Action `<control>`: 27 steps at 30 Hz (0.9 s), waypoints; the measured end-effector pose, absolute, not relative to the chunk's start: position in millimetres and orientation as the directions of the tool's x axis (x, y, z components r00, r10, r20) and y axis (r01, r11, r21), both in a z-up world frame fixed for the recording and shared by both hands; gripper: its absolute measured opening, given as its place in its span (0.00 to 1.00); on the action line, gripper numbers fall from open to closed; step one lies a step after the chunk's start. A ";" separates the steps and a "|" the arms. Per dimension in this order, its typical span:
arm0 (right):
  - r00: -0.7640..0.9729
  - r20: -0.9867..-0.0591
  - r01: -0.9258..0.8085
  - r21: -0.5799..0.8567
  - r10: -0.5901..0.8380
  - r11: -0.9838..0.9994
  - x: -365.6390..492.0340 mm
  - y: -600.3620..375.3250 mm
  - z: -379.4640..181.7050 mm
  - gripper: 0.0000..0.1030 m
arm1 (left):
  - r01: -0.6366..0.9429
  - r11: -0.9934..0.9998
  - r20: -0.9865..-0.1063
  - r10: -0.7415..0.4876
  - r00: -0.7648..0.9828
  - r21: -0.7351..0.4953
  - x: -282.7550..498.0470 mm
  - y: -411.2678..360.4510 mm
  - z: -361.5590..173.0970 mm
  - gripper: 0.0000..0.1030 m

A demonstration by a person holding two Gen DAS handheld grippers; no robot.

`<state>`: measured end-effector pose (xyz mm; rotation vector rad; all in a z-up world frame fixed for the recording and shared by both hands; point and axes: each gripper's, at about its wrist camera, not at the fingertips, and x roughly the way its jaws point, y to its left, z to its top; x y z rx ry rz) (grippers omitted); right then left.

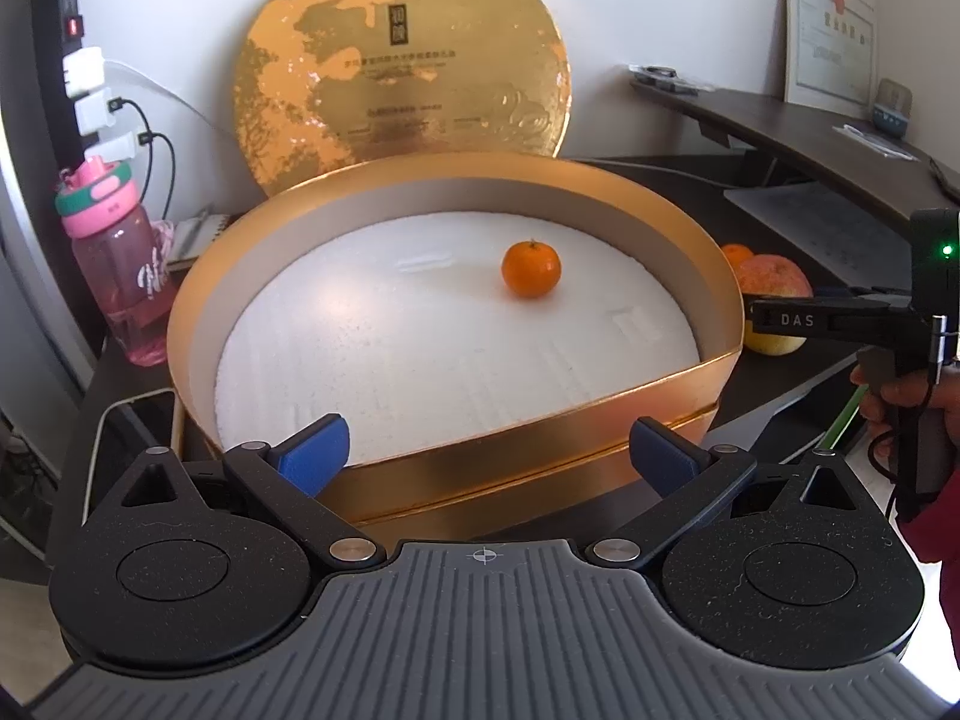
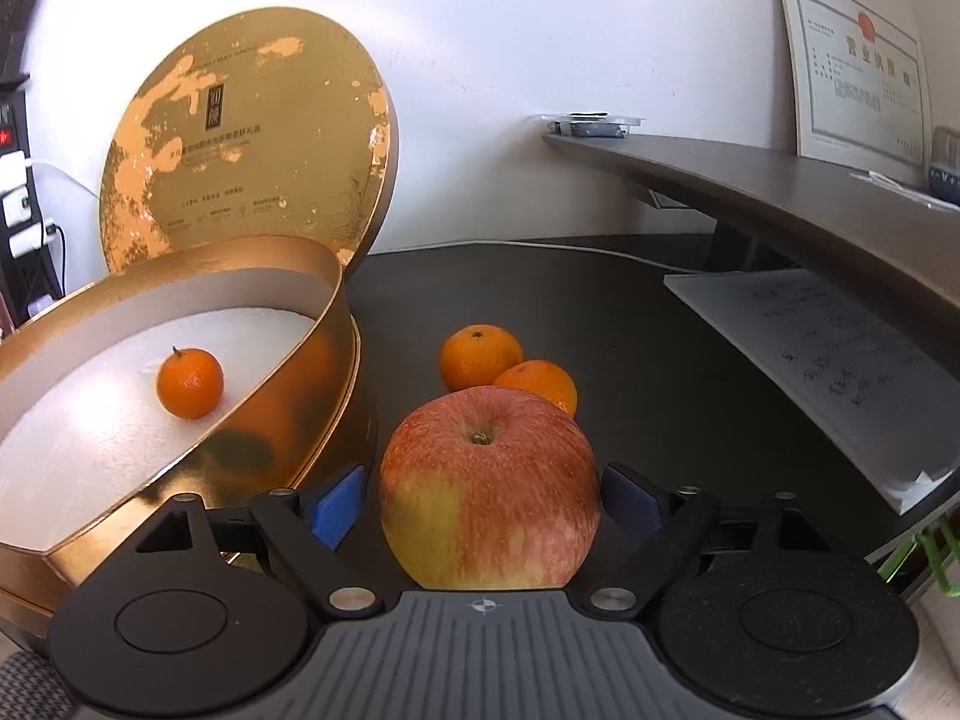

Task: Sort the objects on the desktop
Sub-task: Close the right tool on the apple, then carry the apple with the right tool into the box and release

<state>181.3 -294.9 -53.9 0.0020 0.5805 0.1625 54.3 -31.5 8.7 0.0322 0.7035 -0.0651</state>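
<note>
A round gold box (image 1: 480, 480) with a white foam floor holds one tangerine (image 1: 531, 269), and its lid (image 1: 402, 60) leans on the wall behind. My left gripper (image 1: 486, 450) hangs open over the box's near rim with nothing between its fingers. To the right of the box, on the dark desk, a red-yellow apple (image 2: 489, 492) stands between the fingers of my right gripper (image 2: 480, 504). A gap shows at the left pad (image 2: 339, 507), so the gripper is open. Two more tangerines (image 2: 480, 357) (image 2: 540, 384) lie just behind the apple.
A pink bottle (image 1: 114, 276) and a power strip with plugs (image 1: 72, 30) stand left of the box. A paper stack (image 2: 840, 372) lies right of the fruit under a dark shelf (image 2: 780, 180) with a framed certificate (image 2: 858, 60). A person's hand (image 1: 912, 402) holds the right gripper.
</note>
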 end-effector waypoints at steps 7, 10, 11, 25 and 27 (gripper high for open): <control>0.816 -0.566 -0.150 -0.015 0.116 0.989 189.5 -288.4 -61.2 0.80 | 0.066 0.998 -0.648 -0.047 0.760 0.005 54.3 -27.2 7.9 0.99; 0.817 -0.568 -0.142 -0.022 0.104 0.990 190.7 -286.8 -62.0 0.79 | 0.063 0.998 -0.648 -0.045 0.760 0.005 53.8 -25.0 7.7 0.99; 0.816 -0.570 -0.134 -0.025 0.096 0.991 190.6 -285.5 -61.9 0.79 | 0.063 0.998 -0.649 -0.045 0.760 0.005 53.8 -24.2 7.7 0.99; 0.889 -0.451 -0.098 -0.019 0.079 0.995 153.8 -272.3 14.9 0.79 | 0.081 0.995 -0.602 -0.096 0.793 -0.052 35.6 -3.9 12.7 0.99; 0.901 -0.418 -0.136 -0.018 0.116 0.991 146.1 -258.6 31.9 0.79 | 0.076 0.995 -0.586 -0.100 0.804 -0.066 30.8 2.6 14.7 0.99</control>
